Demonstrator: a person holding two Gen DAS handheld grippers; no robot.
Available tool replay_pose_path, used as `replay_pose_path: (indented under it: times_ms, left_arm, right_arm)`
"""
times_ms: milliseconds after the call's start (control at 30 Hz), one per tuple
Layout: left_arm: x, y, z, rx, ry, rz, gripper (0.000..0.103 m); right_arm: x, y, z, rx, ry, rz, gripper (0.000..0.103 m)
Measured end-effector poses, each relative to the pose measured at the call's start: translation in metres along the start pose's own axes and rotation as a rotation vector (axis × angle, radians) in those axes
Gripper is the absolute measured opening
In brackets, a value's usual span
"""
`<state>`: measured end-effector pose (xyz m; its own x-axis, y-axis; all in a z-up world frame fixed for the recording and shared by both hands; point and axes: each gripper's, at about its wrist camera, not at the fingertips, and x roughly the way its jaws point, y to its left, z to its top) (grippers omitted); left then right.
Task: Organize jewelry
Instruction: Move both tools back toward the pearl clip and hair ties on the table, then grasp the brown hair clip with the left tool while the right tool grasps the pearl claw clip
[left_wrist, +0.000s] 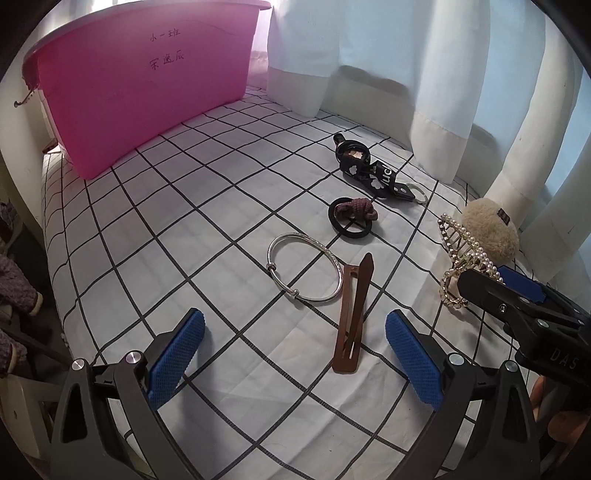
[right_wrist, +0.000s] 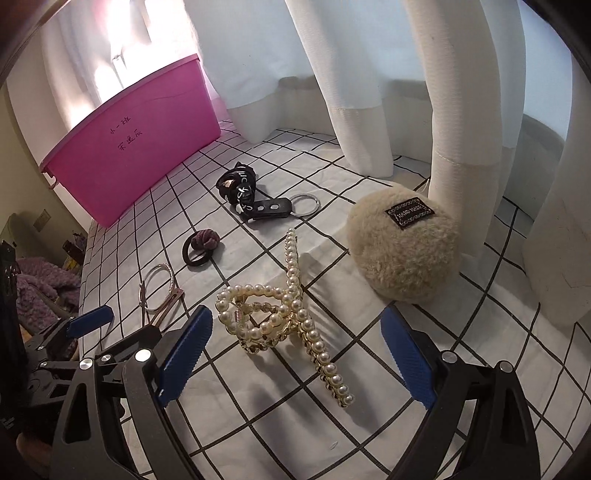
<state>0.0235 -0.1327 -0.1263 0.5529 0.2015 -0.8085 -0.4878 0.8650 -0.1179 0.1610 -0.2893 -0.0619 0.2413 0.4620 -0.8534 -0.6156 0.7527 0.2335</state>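
Both tools are hovering low over the checked cloth (left_wrist: 207, 236), each lined up on a piece; nothing is lifted yet, so the sorting appears to be at its opening pick. The left gripper (left_wrist: 293, 356) is standing wide and empty, its ribbed blue pads flanking the flat brown hair clip (left_wrist: 352, 317), whose tip is lying just beside the silver bangle (left_wrist: 304, 269). The right gripper (right_wrist: 297, 360) is likewise spread wide and carrying nothing, with the pearl claw clip (right_wrist: 288, 310) lying between its fingers but not touching them.

The next move likely calls for closing on each clip and carrying it to the pink bin (left_wrist: 147, 81), standing well apart at the far edge. The brown clip is thin and flat against cloth, so the pads will need to reach right down to the fabric. The pearl clip is beaded, rounded and irregular, probably prone to slipping.

Farther off are lying a black ring hair tie (left_wrist: 351, 218), a black strap keyring (left_wrist: 373, 171) and a fluffy beige pad (right_wrist: 404, 251); what that pad is cannot be told.
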Motion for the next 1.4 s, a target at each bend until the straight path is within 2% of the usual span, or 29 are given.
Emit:
replay_pose_path:
  times_ms: [133,500,567,733,867,933,1033,1067,1200,1400]
  left_arm:
    - [0.004,-0.003,0.002,0.035,-0.015,0.045,0.097]
    - [0.011,-0.006,0.004,0.054,0.004,0.092,0.097]
    - [0.012,-0.005,0.004,0.049,0.006,0.094,0.097]
    - [0.012,-0.006,0.005,0.046,-0.001,0.094,0.093]
    - [0.009,-0.013,0.003,0.066,-0.017,0.078,0.077]
    - [0.006,-0.016,0.002,0.075,-0.028,0.069,0.067]
    - [0.002,-0.019,0.000,0.093,-0.046,0.053,0.036]
    - [0.001,-0.021,-0.001,0.105,-0.050,0.052,0.020]
    - [-0.001,-0.017,-0.002,0.100,-0.055,0.041,0.013]
    - [-0.018,-0.009,-0.001,0.085,-0.114,0.025,0.013]
  right_arm:
    - [0.004,0.001,0.001,0.007,0.012,-0.018,0.088]
    - [0.008,0.009,0.000,-0.032,0.008,-0.064,0.087]
    - [0.007,0.008,0.000,-0.032,0.005,-0.075,0.080]
    - [0.006,0.005,0.000,-0.034,0.000,-0.088,0.068]
    - [0.004,0.008,-0.001,-0.056,-0.001,-0.074,0.044]
    - [0.004,0.009,-0.002,-0.059,-0.001,-0.078,0.042]
    - [0.003,0.008,-0.003,-0.048,-0.001,-0.070,0.041]
    - [0.003,0.008,-0.003,-0.046,-0.001,-0.069,0.041]
    - [0.002,0.008,-0.005,-0.040,-0.003,-0.067,0.040]
    - [-0.003,0.012,-0.010,-0.018,0.002,-0.054,0.040]
